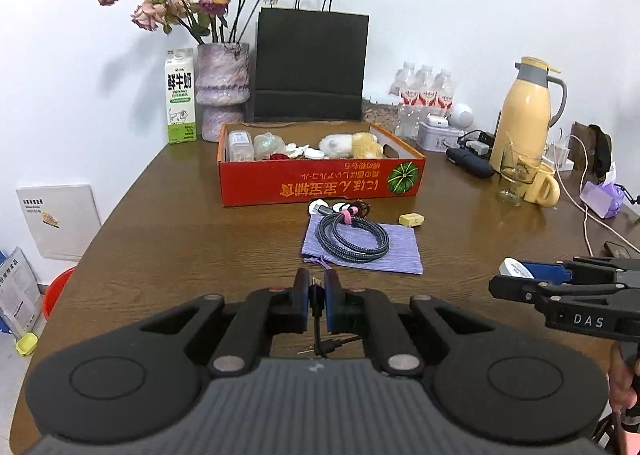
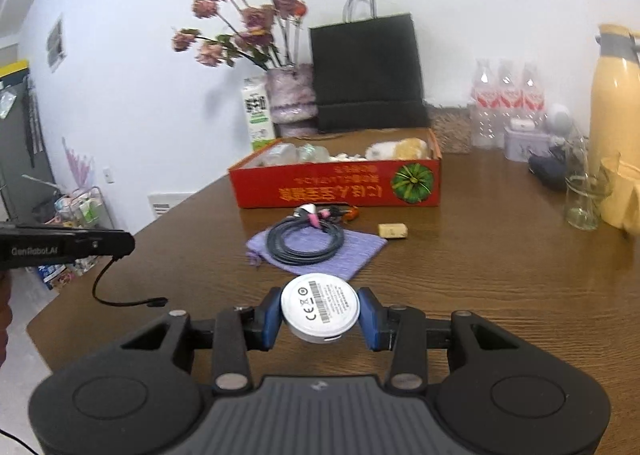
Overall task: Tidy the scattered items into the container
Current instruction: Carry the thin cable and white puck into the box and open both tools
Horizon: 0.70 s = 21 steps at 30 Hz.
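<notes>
Most of the thin black cable (image 1: 316, 319) in the left claw (image 1: 317, 303) is hidden between the pads; its free end hangs below and, in the right wrist view, curls out over the table (image 2: 500, 295) edge. The right claw (image 2: 320, 313) pinches a white round puck (image 2: 320, 305) by its rim, flat face up, printed with a CE mark and a barcode; smaller print is unreadable. Ahead, a coiled braided cable (image 1: 352, 237) lies on a purple pouch (image 1: 396, 251), long side across the view, near the red box (image 1: 320, 177), whose lettering reads upside down. The claws read "DAS" and "GenRobot.AI".
</notes>
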Tool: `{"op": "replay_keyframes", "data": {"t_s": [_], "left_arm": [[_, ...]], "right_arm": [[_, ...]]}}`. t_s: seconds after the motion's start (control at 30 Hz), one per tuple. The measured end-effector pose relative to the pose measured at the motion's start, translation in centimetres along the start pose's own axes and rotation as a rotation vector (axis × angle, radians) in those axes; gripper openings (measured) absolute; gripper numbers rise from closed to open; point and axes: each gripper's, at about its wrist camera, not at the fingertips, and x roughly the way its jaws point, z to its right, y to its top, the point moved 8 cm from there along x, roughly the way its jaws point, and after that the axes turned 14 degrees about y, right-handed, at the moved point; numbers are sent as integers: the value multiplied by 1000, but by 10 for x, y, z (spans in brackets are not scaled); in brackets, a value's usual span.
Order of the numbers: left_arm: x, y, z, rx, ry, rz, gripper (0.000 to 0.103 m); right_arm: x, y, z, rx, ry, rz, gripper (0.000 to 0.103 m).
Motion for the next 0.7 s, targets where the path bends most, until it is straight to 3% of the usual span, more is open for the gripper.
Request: {"op": "replay_keyframes", "data": {"t_s": [0.17,0.27,0.5,0.7], "left_arm": [[1,5,-7,-19,-1,-5,9],[10,24,-13,-12,5,28,9],[60,120,-27,57,73,171,9],[143,188,-19,112,85,167,9]], "right_arm": [[-3,5,-1,-11,-4,1,39],[0,14,5,-17,-13,0,39],[30,80,22,-119,-7,7,39],[103,159,51,-143,34,-18,39]]}}
